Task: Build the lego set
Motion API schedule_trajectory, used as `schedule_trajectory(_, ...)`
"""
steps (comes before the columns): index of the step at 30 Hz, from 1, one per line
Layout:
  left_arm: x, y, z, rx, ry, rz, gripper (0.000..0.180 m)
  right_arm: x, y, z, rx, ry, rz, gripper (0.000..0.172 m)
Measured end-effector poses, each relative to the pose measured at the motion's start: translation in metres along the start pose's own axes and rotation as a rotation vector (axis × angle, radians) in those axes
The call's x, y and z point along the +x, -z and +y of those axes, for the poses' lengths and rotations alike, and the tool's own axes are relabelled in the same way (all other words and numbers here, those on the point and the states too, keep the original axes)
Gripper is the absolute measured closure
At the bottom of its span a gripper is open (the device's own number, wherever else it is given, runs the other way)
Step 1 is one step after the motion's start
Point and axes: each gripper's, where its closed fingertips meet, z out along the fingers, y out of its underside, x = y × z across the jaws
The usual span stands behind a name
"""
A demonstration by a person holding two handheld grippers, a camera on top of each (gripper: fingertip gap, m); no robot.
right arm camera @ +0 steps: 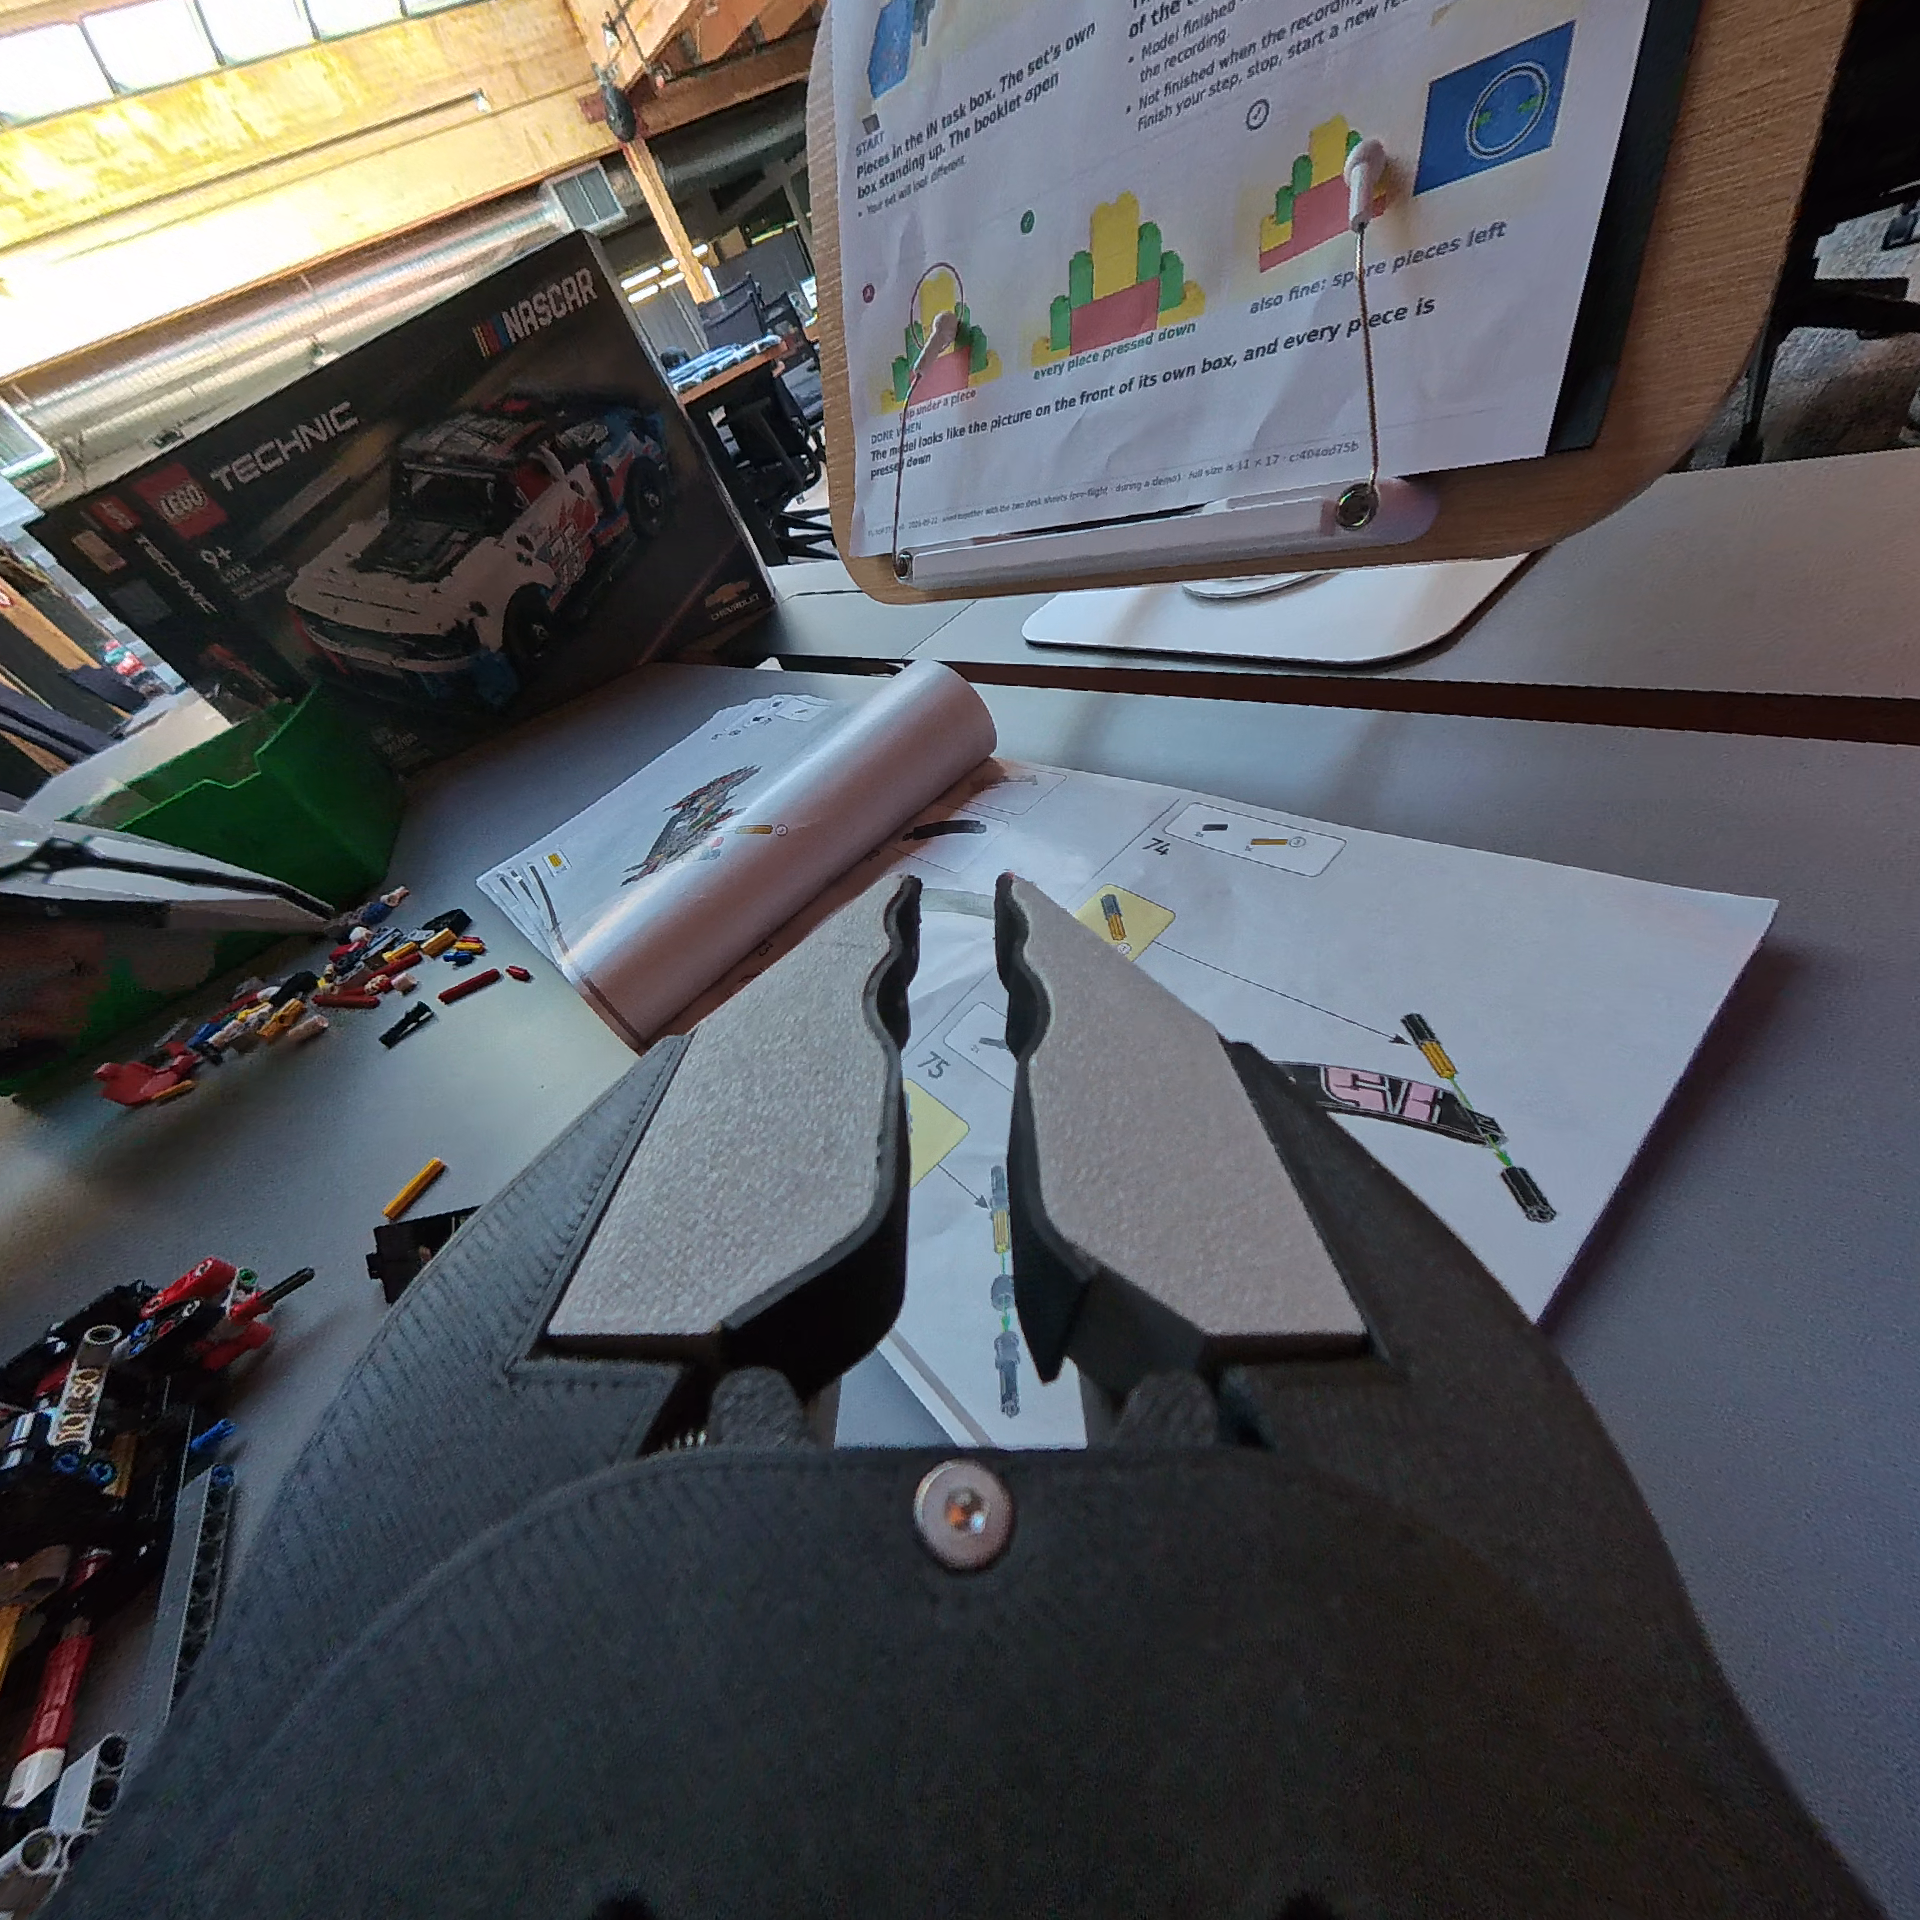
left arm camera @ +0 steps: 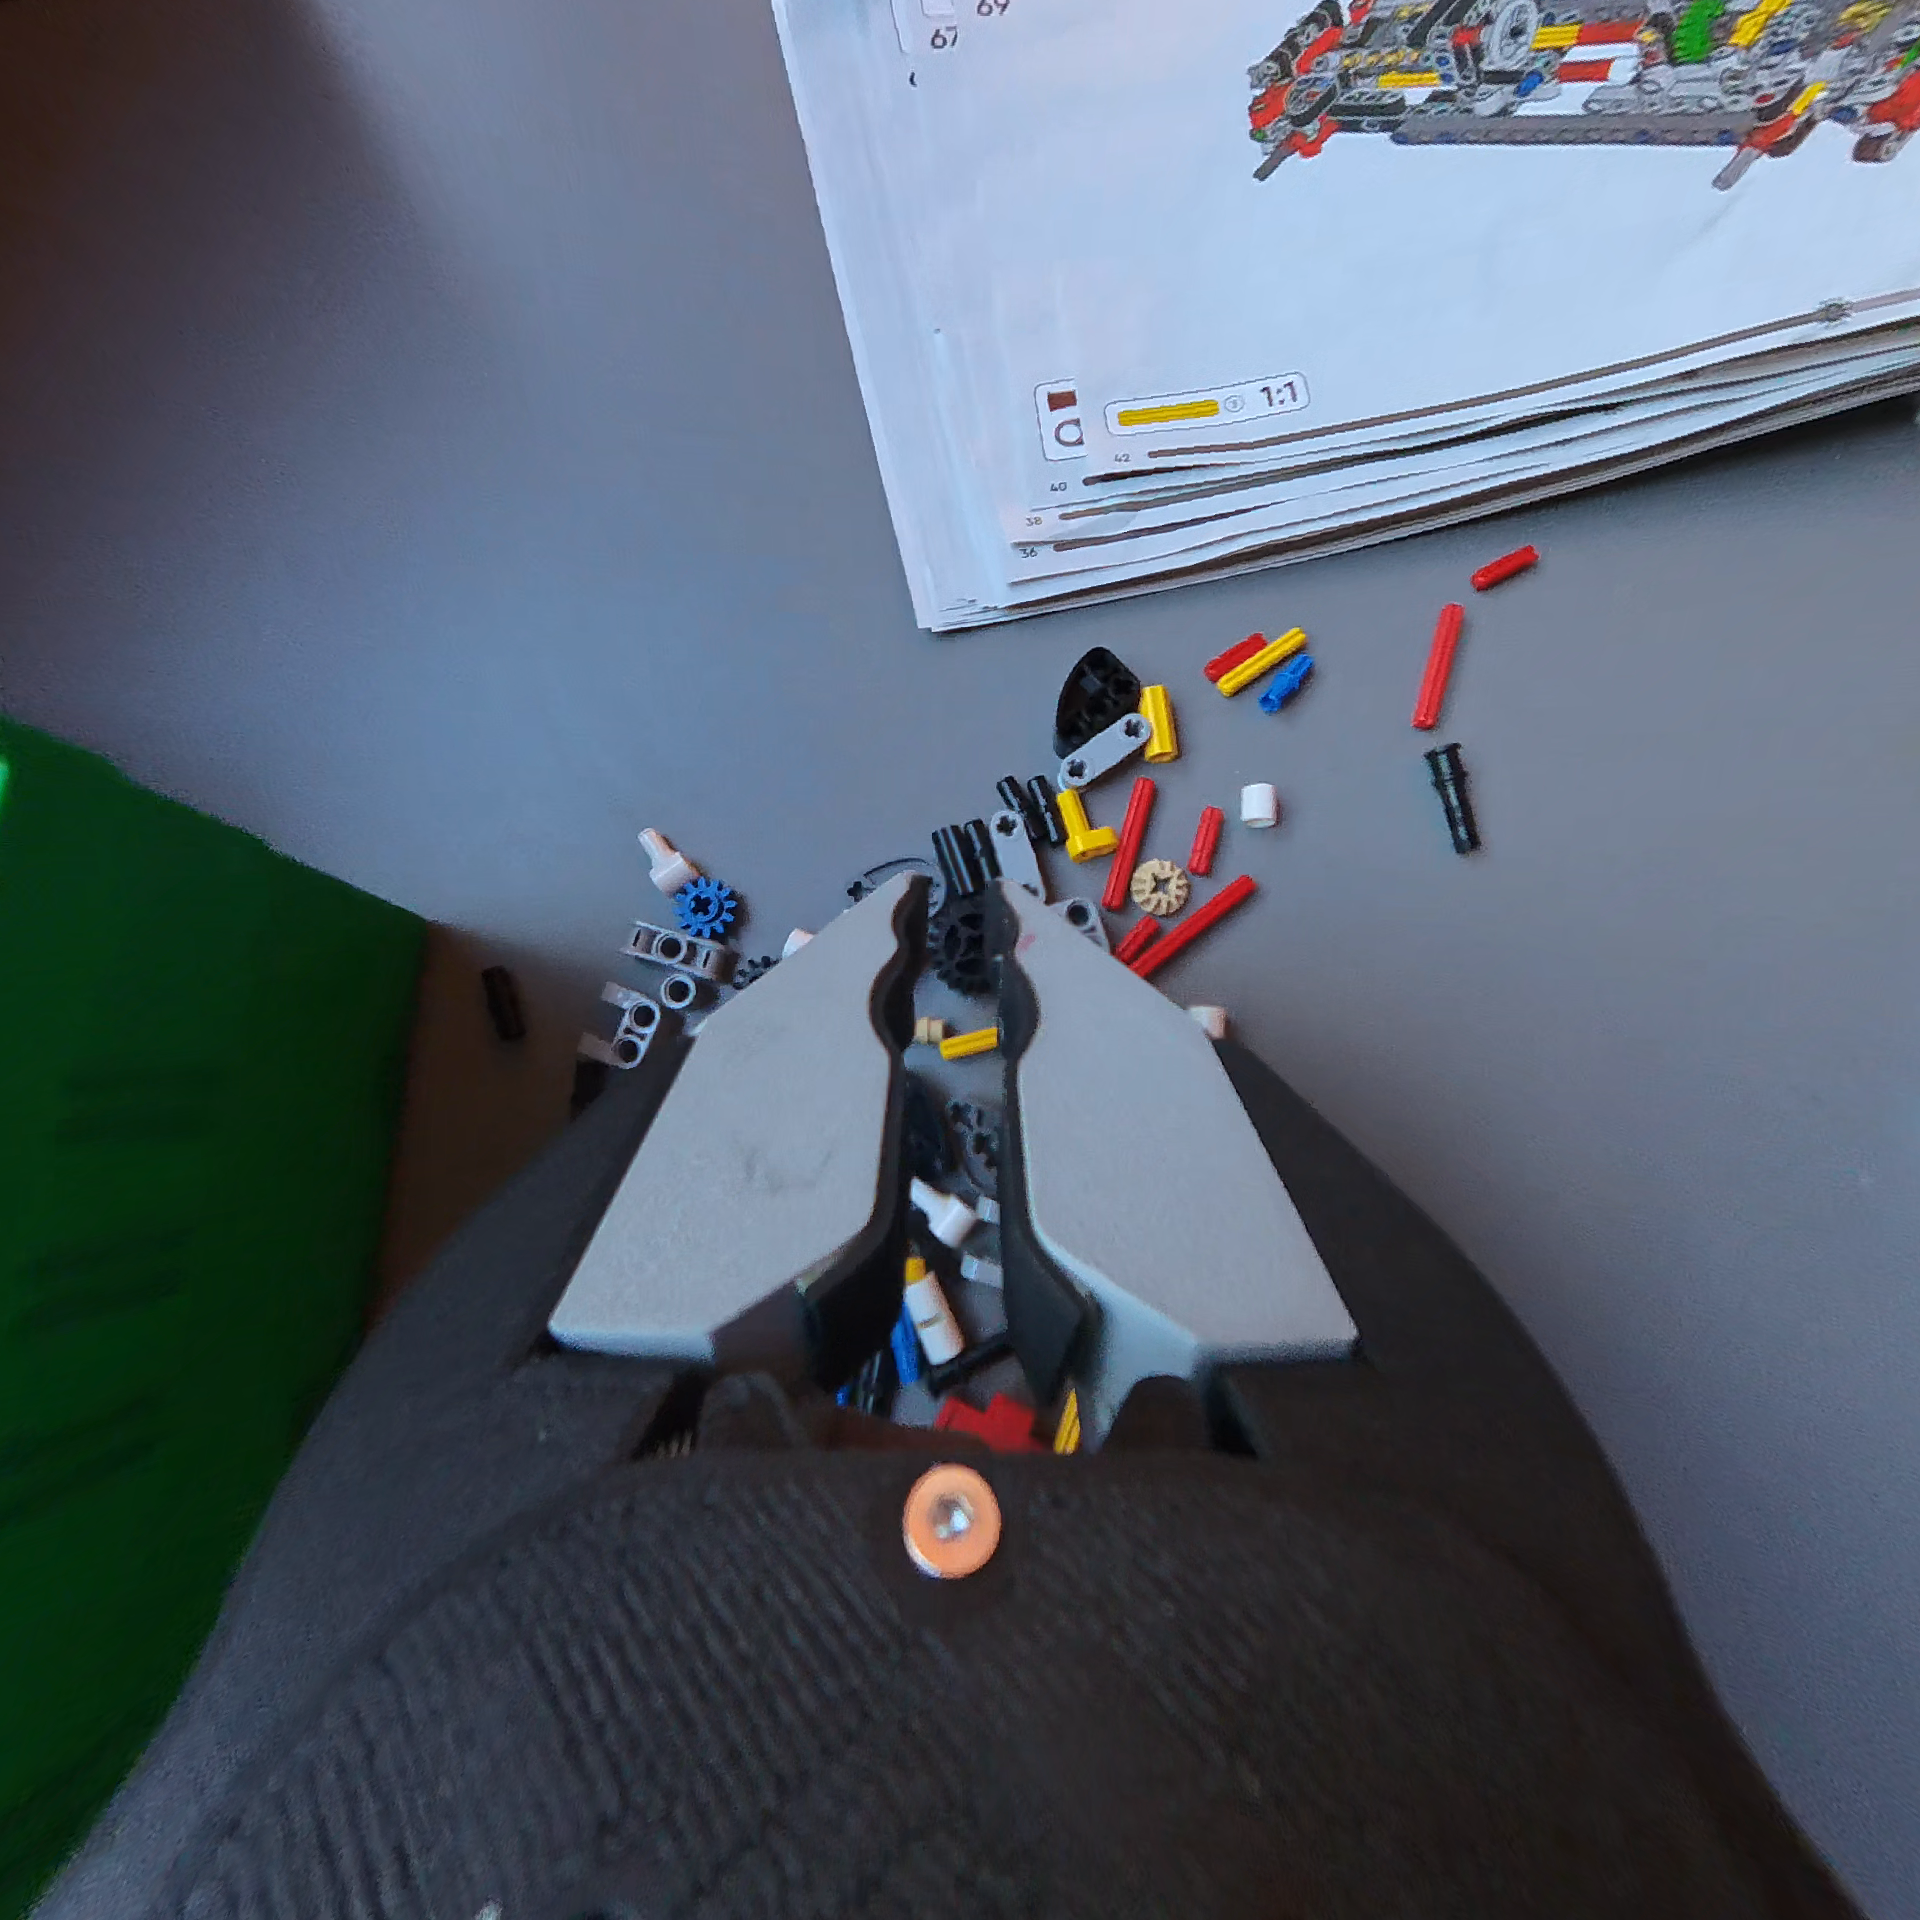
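Note:
In the left wrist view my left gripper [left arm camera: 958, 888] is down in a pile of small building pieces [left arm camera: 1122, 821] on the grey table [left arm camera: 416, 416]. Its jaws stand narrow, and a black gear [left arm camera: 961, 951] fills the gap between the pads just behind the tips. Black pins [left arm camera: 961, 852] lie just past the fingertips, and a short yellow axle [left arm camera: 968, 1042] lies under the fingers. The left gripper also shows at the far left of the right wrist view [right arm camera: 330, 920], at the same pile [right arm camera: 395, 956]. My right gripper [right arm camera: 956, 883] hovers over the open instruction booklet [right arm camera: 1351, 987], slightly open with nothing between the pads.
A green bin [left arm camera: 156, 1143] stands left of the pile and also shows in the right wrist view [right arm camera: 260, 810]. The set's box [right arm camera: 416, 499] stands behind it. A sheet on a stand [right arm camera: 1195, 260] stands at the back. A partly built model [right arm camera: 94, 1403] lies at the lower left. Red axles [left arm camera: 1439, 665] lie apart. Spacing between my two grippers at the tips: around 45 cm. My left gripper is the nearer one to the short yellow axle [left arm camera: 968, 1042]: about 4 cm, against 45 cm.

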Motion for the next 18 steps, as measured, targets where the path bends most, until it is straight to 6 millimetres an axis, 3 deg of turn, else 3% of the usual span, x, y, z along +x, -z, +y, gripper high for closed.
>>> schedule_trajectory(6, 0.001, -0.017, 0.003, -0.037, 0.001, -0.006, 0.168, 0.000, 0.000, -0.001, 0.004, -0.004, -0.001, 0.160)
schedule_trajectory(18, -0.002, -0.025, 0.012, -0.079, -0.055, -0.020, 0.169, 0.000, 0.000, 0.000, 0.002, -0.004, -0.003, 0.161)
